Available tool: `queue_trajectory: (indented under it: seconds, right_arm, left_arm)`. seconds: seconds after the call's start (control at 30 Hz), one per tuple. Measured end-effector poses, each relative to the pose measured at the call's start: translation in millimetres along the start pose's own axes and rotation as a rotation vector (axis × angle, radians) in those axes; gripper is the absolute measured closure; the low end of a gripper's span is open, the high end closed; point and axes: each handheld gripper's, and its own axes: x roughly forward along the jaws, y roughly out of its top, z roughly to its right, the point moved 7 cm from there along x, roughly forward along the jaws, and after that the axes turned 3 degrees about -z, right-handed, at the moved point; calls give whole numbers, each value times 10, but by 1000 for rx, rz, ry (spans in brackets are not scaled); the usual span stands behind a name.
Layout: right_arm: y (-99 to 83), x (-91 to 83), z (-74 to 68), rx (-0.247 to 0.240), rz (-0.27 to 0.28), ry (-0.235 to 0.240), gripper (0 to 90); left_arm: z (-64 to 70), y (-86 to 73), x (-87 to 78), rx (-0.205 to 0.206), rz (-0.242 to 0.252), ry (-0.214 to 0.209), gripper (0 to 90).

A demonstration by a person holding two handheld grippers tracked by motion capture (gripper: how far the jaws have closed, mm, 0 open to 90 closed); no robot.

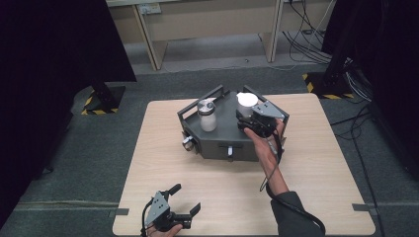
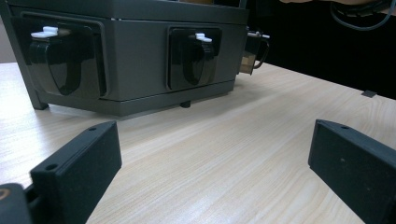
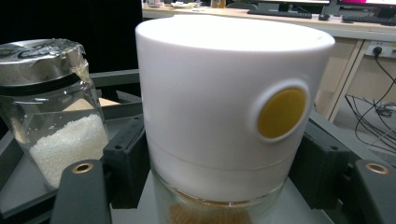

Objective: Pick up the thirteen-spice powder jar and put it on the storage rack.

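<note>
Closest to the lens in the right gripper view stands a white-capped jar (image 3: 233, 107) with a round yellow spot on its cap, its glass base sitting between the two black jaws of the right gripper (image 3: 219, 186); the pads look pressed against its sides, so the gripper appears to hold it. Beside it on the grey rack (image 1: 222, 133) is a foil-capped jar (image 3: 51, 107) with white grains inside. From the high view, both jars sit on top of the rack, the white-capped one (image 1: 246, 101) at its far right corner under the right gripper (image 1: 259, 121). Well in front of the rack, the left gripper (image 1: 184, 197) rests on the wooden table (image 1: 316, 163), jaws spread wide and holding nothing. Its own view shows the rack's front face with two dark latches (image 2: 194, 56).
</note>
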Motion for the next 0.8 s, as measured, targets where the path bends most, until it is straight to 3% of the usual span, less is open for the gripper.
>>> queue_trajectory:
  seconds: [0.3,0.57,0.8]
  right_arm:
    - [-26,-35,16,-11,4,13,292]
    - [3,-111,42,31,-6,14,76]
    - [-4,-207,33,45,5,35,38]
  left_arm:
    - [6,-2,4,1,0,-1,19]
    - [7,-2,6,3,-2,-2,19]
    - [9,-3,9,4,-5,-2,19]
